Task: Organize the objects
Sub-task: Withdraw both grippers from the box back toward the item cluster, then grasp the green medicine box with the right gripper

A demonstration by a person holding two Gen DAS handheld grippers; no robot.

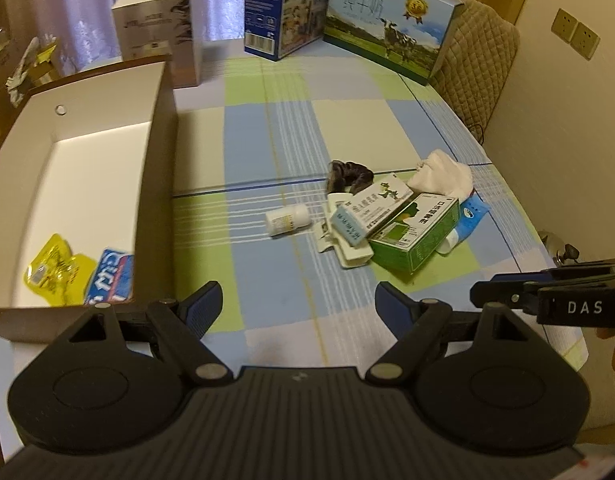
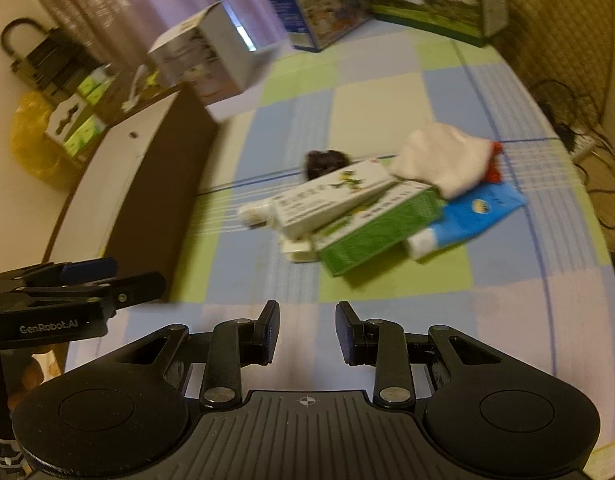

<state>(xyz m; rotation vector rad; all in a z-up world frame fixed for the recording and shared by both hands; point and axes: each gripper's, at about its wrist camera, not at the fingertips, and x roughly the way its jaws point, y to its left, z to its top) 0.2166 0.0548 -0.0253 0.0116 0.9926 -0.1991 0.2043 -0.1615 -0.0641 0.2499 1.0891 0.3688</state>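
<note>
A pile of small things lies on the checked tablecloth: a green box (image 1: 417, 232), a white medicine box (image 1: 377, 208) on top of it, a white bottle (image 1: 288, 219) on its side, a white cloth (image 1: 443, 178), a dark hair tie (image 1: 347, 176) and a blue packet (image 1: 471, 212). The pile also shows in the right wrist view, with the green box (image 2: 371, 232) nearest. A white open box (image 1: 87, 184) stands at the left with a yellow packet (image 1: 53, 274) and a blue-white packet (image 1: 111, 280) inside. My left gripper (image 1: 298, 304) is open and empty beside the box. My right gripper (image 2: 306, 330) is open and empty, short of the pile.
Two milk cartons (image 1: 383, 20) and a white carton (image 1: 159, 28) stand at the table's far edge. A padded chair back (image 1: 479, 48) is at the far right. The other gripper shows at the right edge (image 1: 547, 296) and at the left edge (image 2: 67, 288).
</note>
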